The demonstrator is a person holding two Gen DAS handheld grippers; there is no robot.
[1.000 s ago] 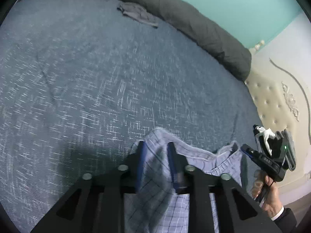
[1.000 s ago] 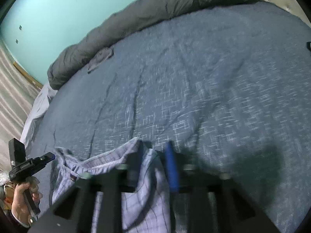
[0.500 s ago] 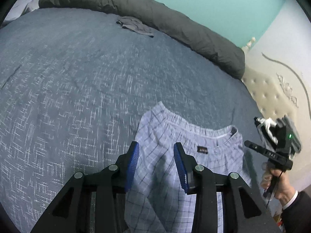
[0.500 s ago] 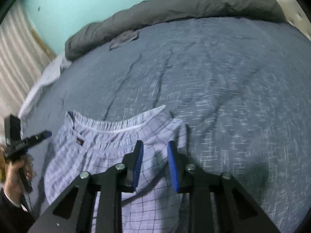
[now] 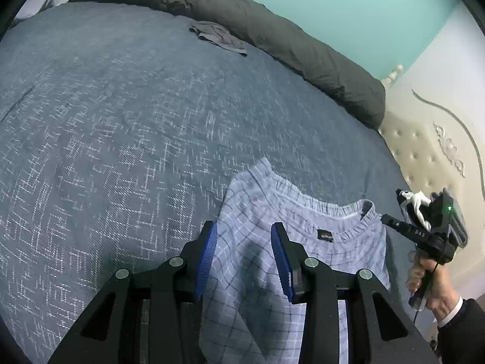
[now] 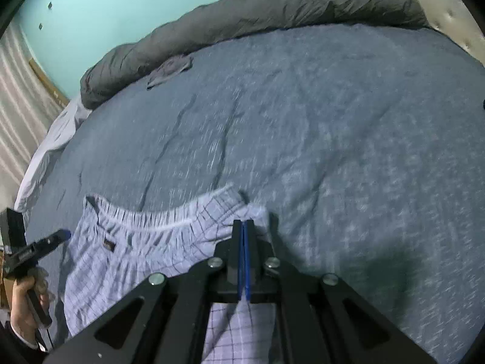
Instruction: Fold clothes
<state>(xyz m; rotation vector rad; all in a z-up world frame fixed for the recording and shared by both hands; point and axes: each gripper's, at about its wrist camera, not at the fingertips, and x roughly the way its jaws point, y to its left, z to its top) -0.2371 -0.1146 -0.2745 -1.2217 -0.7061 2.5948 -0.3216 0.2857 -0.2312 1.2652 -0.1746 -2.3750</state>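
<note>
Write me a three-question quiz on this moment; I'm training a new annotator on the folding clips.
1. True or false: the left gripper is open above the plaid shorts.
2. The right gripper is: A) wide open, B) shut, C) out of view?
3. What small garment lies near the rolled dark grey duvet?

Key
1. True; its blue pads stand apart over the cloth.
2. B; whether it pinches the shorts cannot be told.
3. A crumpled grey garment on the blue-grey bedspread.
</note>
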